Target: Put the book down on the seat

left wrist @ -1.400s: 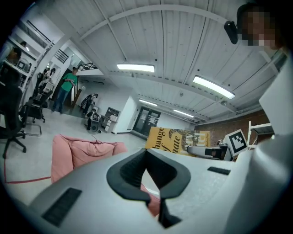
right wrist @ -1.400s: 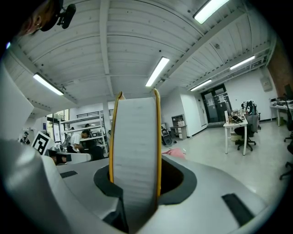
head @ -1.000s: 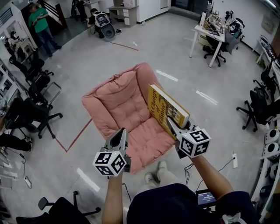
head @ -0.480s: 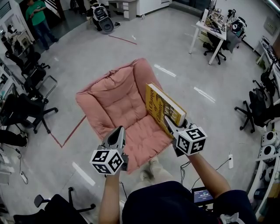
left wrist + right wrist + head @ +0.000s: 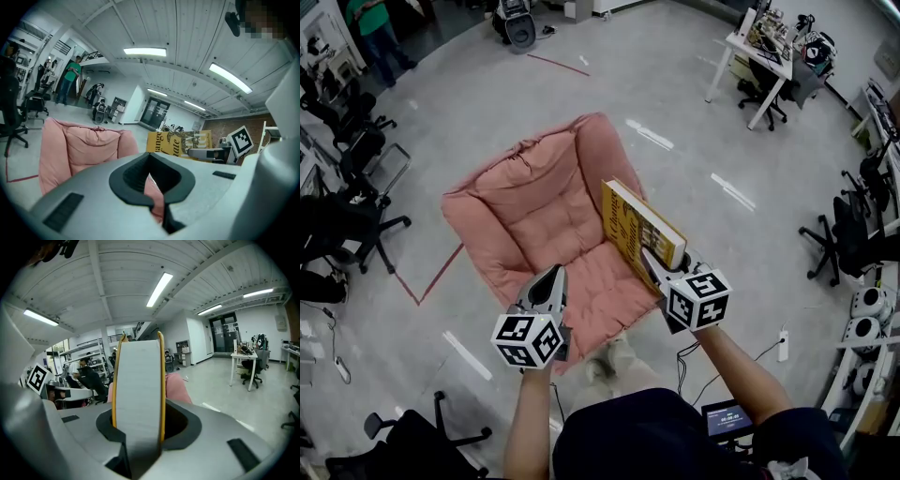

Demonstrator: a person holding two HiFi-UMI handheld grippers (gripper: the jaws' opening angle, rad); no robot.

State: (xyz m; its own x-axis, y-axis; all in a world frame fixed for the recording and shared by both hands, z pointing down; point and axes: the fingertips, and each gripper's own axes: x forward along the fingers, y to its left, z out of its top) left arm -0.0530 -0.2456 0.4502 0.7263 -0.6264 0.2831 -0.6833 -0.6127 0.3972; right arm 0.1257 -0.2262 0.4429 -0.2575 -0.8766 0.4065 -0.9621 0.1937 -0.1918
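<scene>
One thick book [image 5: 639, 232], with a yellow cover and white pages, stands on edge over the seat of one pink armchair [image 5: 544, 216]. Of two grippers, the right gripper [image 5: 648, 260] clamps it; the left gripper [image 5: 550, 274] is closed and empty.

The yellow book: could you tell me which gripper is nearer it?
Right. The right gripper grips the yellow book by its edge; the left gripper, shut, hovers apart over the seat.

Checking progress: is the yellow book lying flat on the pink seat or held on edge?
On edge: the book stands tilted over the seat, clamped in the right hand-held gripper.
</scene>
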